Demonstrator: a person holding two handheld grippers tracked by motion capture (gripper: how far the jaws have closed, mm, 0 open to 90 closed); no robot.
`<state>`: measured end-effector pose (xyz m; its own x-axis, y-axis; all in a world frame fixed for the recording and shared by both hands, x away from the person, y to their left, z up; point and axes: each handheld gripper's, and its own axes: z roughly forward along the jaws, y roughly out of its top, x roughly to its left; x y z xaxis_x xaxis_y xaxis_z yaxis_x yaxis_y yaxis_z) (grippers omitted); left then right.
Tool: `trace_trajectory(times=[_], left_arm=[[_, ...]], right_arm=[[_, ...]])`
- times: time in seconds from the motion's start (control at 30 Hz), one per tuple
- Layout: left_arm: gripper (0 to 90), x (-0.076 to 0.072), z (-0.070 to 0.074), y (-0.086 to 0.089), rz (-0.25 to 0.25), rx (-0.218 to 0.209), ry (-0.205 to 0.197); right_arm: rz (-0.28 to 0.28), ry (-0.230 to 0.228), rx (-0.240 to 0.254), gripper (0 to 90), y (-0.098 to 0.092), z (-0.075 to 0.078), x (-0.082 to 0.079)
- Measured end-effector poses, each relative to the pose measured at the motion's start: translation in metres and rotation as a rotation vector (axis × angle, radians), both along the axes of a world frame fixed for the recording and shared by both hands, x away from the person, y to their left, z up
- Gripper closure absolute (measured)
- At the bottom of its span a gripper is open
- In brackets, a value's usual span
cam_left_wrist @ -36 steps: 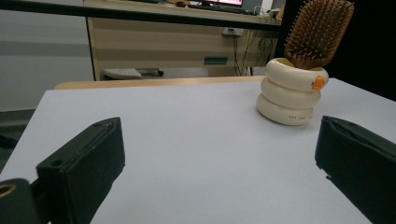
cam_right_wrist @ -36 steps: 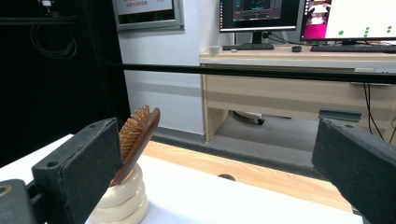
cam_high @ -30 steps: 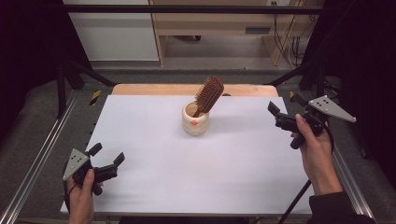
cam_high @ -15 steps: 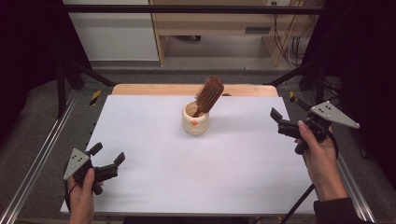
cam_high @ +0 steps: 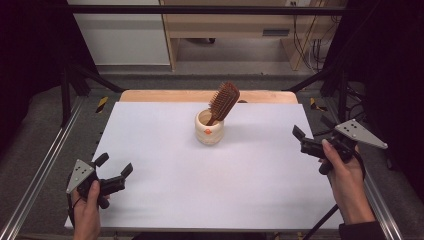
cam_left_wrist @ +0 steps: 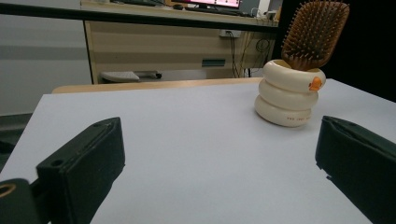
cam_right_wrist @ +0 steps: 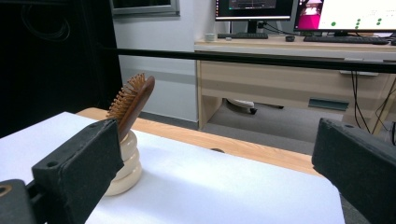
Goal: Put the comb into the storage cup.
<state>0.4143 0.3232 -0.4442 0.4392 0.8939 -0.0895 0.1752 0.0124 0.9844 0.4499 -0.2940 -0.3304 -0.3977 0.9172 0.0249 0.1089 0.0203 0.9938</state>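
Since one second ago: right gripper (cam_high: 306, 141) drawn back toward the near right edge and away from the cup; left gripper (cam_high: 114, 169), cup and hairbrush unchanged.

Table (cam_high: 160, 125): white sheet, flat and bare apart from the cup.

Cup (cam_high: 209, 127): cream, ribbed, probably ceramic. Standing upright at the middle of the far half of the table. Judged fairly heavy, rigid, smooth-glazed and breakable; likely to tip if the brush is levered sideways.

Hairbrush (cam_high: 223, 99): wooden paddle type, handle down inside the cup, head leaning to the right of the cup rim, bristles (cam_left_wrist: 312, 29) facing the near left. Judged light and stiff. Recommended hold: across the wooden edges of the head or on the neck just above the cup rim, avoiding the springy bristles. Lift along the lean.

Right gripper: held right of the cup, well apart, jaws wide open and empty, pointing left and slightly past the cup's far side.

Left gripper: low at the near left, well apart from the cup, jaws wide open and empty, aimed toward the cup.
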Motion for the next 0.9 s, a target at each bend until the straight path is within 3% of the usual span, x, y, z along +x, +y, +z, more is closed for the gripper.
trace_trajectory(times=[0.9], left_arm=[[1.6, -0.001, 0.001, 0.005, 0.011, -0.024, -0.01]], right_arm=[[-0.003, 0.036, 0.03, 2.0, -0.004, -0.033, -0.021]])
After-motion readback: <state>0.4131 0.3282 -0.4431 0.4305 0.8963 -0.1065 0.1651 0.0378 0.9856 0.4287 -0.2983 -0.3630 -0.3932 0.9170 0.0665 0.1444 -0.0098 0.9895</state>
